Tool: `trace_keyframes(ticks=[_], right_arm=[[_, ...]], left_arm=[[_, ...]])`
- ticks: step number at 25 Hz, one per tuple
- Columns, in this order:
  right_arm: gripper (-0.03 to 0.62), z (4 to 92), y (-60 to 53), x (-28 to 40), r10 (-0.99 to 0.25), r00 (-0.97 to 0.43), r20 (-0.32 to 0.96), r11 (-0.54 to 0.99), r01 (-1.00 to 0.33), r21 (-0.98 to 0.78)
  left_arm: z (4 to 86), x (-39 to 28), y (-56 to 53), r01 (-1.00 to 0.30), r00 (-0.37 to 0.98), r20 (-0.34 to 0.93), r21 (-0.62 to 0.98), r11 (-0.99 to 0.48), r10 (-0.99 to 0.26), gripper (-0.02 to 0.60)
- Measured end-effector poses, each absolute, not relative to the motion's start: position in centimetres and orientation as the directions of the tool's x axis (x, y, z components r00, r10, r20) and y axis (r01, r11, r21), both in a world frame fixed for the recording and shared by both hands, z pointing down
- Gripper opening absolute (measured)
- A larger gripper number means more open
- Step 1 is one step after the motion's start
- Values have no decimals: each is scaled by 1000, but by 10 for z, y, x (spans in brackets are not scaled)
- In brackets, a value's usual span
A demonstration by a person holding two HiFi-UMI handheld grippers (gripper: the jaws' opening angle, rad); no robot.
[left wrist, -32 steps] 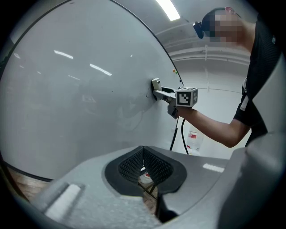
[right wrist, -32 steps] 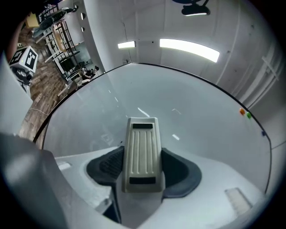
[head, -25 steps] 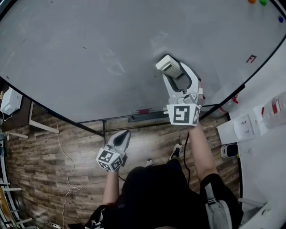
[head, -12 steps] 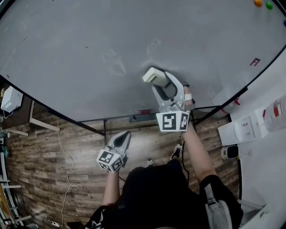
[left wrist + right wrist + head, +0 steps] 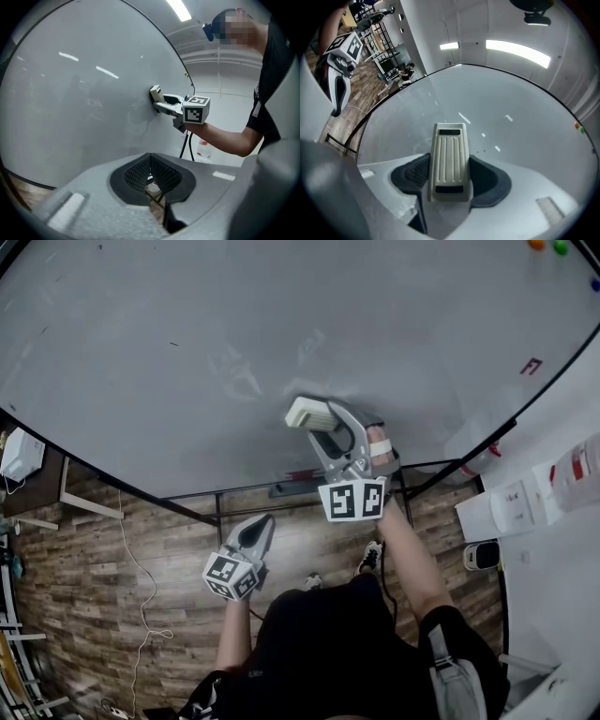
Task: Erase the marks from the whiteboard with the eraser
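The whiteboard [image 5: 187, 315] fills the top of the head view. It carries faint smudged marks [image 5: 234, 371] left of centre and a small red mark [image 5: 531, 365] at the far right. My right gripper [image 5: 321, 421] is shut on the cream ribbed eraser [image 5: 302, 412], which is pressed flat on the board just right of the smudges. In the right gripper view the eraser [image 5: 449, 154] sits between the two dark pads [image 5: 410, 174]. My left gripper [image 5: 263, 521] hangs shut and holds nothing, low below the board's edge.
Coloured magnets [image 5: 553, 246] sit at the board's top right corner. A ledge [image 5: 302, 486] runs under the board's lower edge. A white box [image 5: 21, 454] is at the left, wall sockets [image 5: 514, 504] at the right, and a cable [image 5: 141, 587] lies on the wooden floor.
My right gripper has slid the eraser left and down across the board, towards the smudged marks. The left gripper has stayed put.
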State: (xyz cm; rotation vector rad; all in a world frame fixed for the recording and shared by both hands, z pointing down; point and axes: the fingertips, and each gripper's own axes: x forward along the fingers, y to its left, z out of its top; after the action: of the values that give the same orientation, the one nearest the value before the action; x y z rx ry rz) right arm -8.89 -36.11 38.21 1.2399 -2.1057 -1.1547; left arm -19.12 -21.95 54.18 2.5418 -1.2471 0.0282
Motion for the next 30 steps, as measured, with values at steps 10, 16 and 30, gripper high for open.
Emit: trace_keyframes(ticks=[10,16,30], right_arm=[[255,323,-365,-64,-868,-476,-140,170,-550,818],[255,289,-366,-48,-869,-457,-193,164,-632,757],[255,352,-364,-83,-858,-500,-117,182,-510,841]], left_arm=[[539,-192,-222,-775,620,142,265,-574,-772,11],[539,-192,-221,-774,621,140,266,-575,-771,11],[545,-191,-223,-771,625,153,275,-575,-765,11]])
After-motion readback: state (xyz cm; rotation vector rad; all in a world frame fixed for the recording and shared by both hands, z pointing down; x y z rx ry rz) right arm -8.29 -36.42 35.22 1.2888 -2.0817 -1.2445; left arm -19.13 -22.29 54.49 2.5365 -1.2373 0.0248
